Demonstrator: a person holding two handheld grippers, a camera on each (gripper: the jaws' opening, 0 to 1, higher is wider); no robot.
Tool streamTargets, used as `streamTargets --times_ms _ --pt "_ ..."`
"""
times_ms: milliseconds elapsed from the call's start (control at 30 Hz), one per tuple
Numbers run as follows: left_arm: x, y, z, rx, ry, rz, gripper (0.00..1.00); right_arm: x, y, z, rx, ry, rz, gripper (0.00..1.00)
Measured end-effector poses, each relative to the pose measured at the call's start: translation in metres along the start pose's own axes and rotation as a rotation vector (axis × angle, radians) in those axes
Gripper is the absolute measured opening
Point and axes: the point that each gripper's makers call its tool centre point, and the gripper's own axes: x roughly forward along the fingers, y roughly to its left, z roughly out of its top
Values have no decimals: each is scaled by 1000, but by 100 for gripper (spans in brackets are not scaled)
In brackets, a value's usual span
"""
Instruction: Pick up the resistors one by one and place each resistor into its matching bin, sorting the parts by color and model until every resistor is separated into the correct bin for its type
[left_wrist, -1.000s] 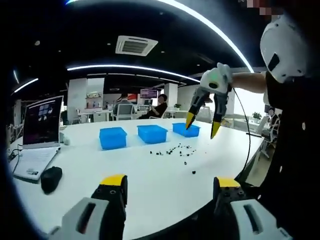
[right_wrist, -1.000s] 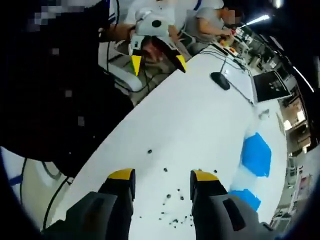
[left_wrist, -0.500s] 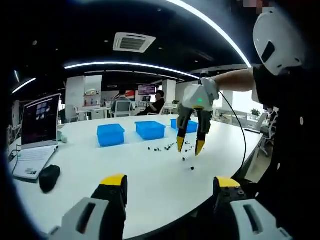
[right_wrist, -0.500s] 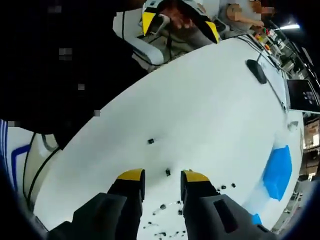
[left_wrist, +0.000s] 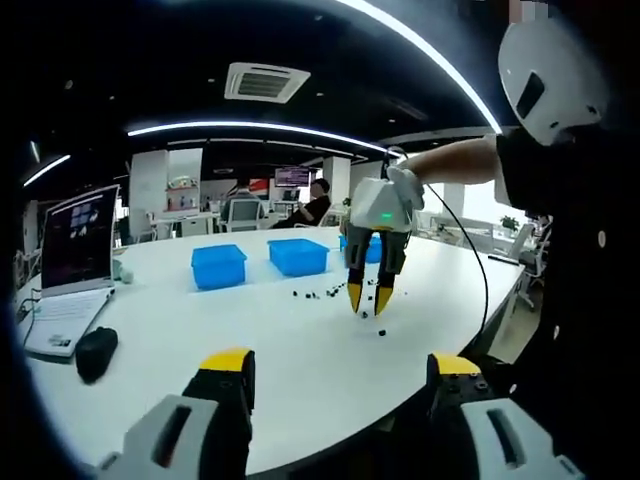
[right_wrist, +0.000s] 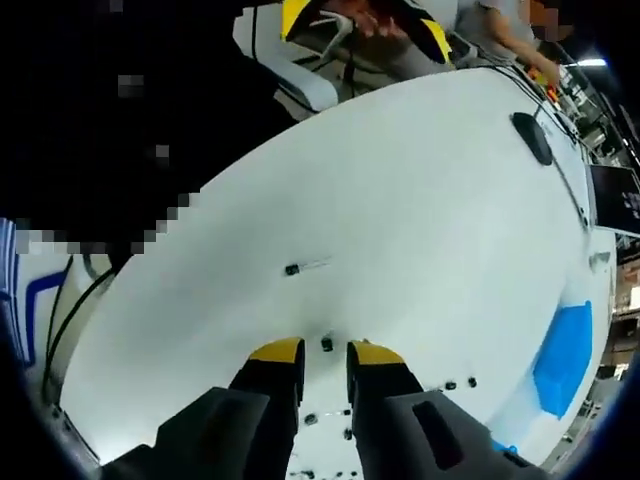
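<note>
Small dark resistors (left_wrist: 330, 293) lie scattered on the white table (left_wrist: 250, 330) in front of three blue bins (left_wrist: 218, 266), (left_wrist: 298, 256), (left_wrist: 372, 248). My right gripper (left_wrist: 368, 298) points down at the near edge of the scatter. In the right gripper view, my right gripper (right_wrist: 326, 353) is open but narrow, and one resistor (right_wrist: 326, 344) lies on the table between its yellow tips, touching neither. Another resistor (right_wrist: 292, 269) with thin leads lies alone further out. My left gripper (left_wrist: 340, 365) stands wide open over the table's near edge, holding nothing.
A laptop (left_wrist: 75, 260) and a black mouse (left_wrist: 97, 352) sit at the table's left end. A person in dark clothes (left_wrist: 590, 300) stands at the right. One stray resistor (left_wrist: 382, 333) lies near the front edge. A blue bin (right_wrist: 565, 355) lies past the scatter.
My right gripper has come down from above the bins to the table, and its jaws have narrowed around one resistor. My left gripper has stayed put and open.
</note>
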Motion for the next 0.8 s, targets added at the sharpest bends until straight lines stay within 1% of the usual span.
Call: streamTargets --times_ms 100,167,233,267,433,533,567,600,633,667,733,767,800 --pt "0 0 0 1 1 -2 70 1 0 -2 -14 12 4 17" --pt "1 -1 0 1 1 -8 70 2 -1 -1 -15 7 4 14" --pt "1 -2 -1 4 3 -12 70 2 -2 -1 -20 5 8 8" --pt "2 -3 -1 4 5 -13 70 2 -1 -1 -14 6 15 7" --pt "3 -3 -2 4 9 -16 70 3 -2 0 20 2 42 7" --pt "3 -2 -1 5 4 -8 70 3 -1 1 33 0 39 7" --pt "3 0 1 3 -2 -3 70 3 -2 2 42 -6 22 7" --pt "2 1 2 -1 -8 3 70 1 -2 3 73 -16 14 7" --pt "2 3 3 -5 -12 8 70 -2 -3 2 123 -20 2 7" --pt "2 4 3 -6 -14 13 70 -6 -4 5 154 -47 -9 7" --pt "2 7 5 2 -25 25 71 -18 -8 13 233 -128 -50 7" --pt "2 7 6 3 -26 27 71 -20 -8 14 245 -140 -58 7" --pt "2 9 9 -2 -41 35 71 -33 -13 15 289 -192 -103 7"
